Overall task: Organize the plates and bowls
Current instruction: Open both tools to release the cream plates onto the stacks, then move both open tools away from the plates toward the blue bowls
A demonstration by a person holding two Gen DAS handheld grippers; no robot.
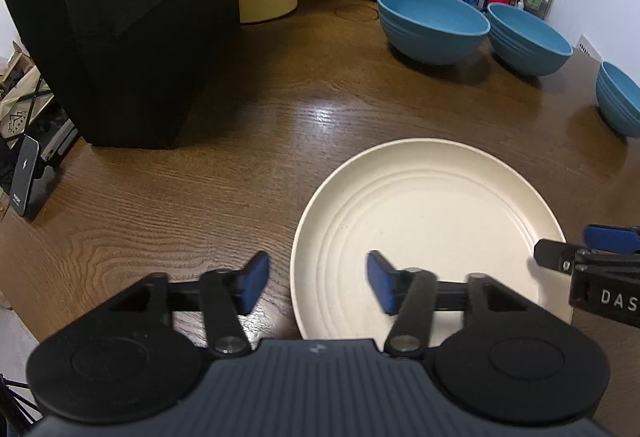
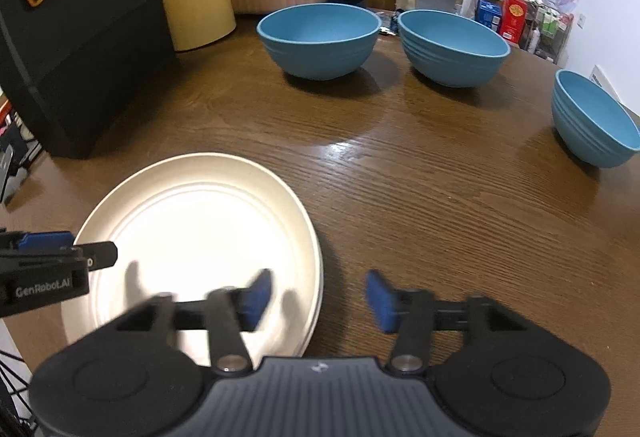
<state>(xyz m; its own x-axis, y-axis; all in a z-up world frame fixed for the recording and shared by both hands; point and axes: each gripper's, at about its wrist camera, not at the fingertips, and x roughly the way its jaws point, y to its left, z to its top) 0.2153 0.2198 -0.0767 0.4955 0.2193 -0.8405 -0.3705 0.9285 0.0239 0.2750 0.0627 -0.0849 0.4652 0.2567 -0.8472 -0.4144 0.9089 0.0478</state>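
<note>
Left gripper (image 1: pixel 316 283), nearest the left wrist camera: its blue-padded jaws stand apart, straddling the left rim of the cream plate (image 1: pixel 432 221), one pad over the bare wooden table (image 1: pixel 192 165) and the other over the plate's ridged surface; neither pad presses on the rim. Right gripper (image 2: pixel 318 297), nearest the right wrist camera: its jaws are likewise apart, straddling the plate's right rim, the left pad above the plate and the right pad above the table, with nothing clamped. At that edge a second rim shows beneath the top one, so the plate lies on a stack. Each gripper's fingers enter the other camera's view from the side, level with the plate's opposite edge. The plate lies flat on the table, between the two grippers and just ahead of them. Beyond it, well apart, three blue bowls stand upright: a left bowl (image 2: pixel 318 37), a middle bowl (image 2: pixel 454 45) just beside it, and a right bowl (image 2: pixel 592 117) set apart toward the table's right edge. A black case (image 2: pixel 80 37) stands at far left.
</note>
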